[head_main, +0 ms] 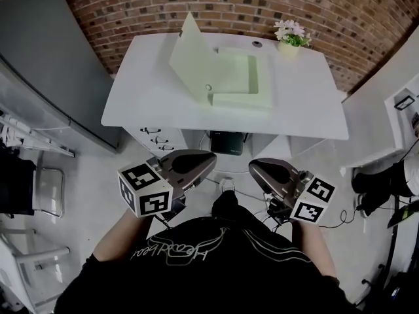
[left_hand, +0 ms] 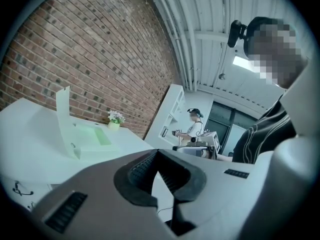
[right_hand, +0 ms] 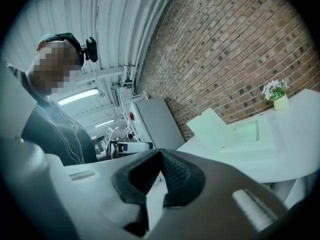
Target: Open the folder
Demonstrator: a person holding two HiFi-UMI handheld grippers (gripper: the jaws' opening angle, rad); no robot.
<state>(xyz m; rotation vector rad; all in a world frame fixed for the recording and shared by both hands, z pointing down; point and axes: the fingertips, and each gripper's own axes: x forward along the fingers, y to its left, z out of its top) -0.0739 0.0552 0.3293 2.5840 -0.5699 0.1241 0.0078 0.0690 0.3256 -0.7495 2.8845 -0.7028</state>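
Note:
The pale green folder (head_main: 239,77) lies open on the white table (head_main: 308,103), its front cover (head_main: 190,57) raised and leaning to the left. It also shows in the left gripper view as the folder (left_hand: 82,136) and in the right gripper view as the folder (right_hand: 235,129). Both grippers hang close to my body, well short of the table's front edge. My left gripper (head_main: 211,158) is shut with nothing in it, its tips meeting (left_hand: 158,151). My right gripper (head_main: 252,167) is shut too, nothing between its jaws (right_hand: 161,151).
A small pot of flowers (head_main: 289,41) stands at the table's back right corner. A drawer unit (head_main: 157,136) sits under the table. A grey cabinet (head_main: 46,57) is at the left against the brick wall. Another person (left_hand: 192,126) stands far off.

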